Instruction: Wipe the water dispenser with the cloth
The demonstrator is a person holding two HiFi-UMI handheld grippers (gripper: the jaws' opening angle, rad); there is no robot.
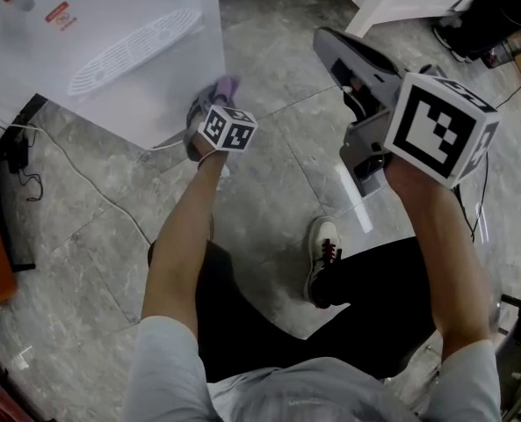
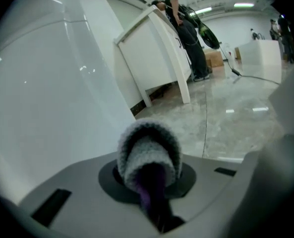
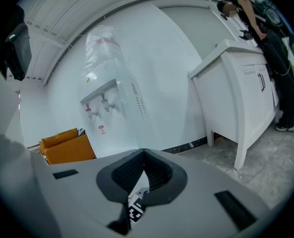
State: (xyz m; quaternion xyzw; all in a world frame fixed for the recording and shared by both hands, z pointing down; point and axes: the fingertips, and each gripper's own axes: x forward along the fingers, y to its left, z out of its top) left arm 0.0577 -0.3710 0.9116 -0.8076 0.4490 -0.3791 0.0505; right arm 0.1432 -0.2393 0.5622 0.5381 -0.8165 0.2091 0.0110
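Right now my left hand-held gripper is clamped on the bunched cloth, soft, light and floppy, just beside the water dispenser's smooth side. My right hand-held gripper is closed on nothing.

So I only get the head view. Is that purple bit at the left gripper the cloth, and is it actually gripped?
Observer: Yes. In its own view the left gripper is shut on the cloth, a grey fuzzy fold with purple inside.
Visitor: And the right one, is it holding anything?
Observer: No. Its view shows the right gripper shut, with the jaw tips together and nothing between them.
Visitor: Where are the dispenser taps? I can't make them out.
Observer: The right gripper view shows two taps on its front, below a bottle.
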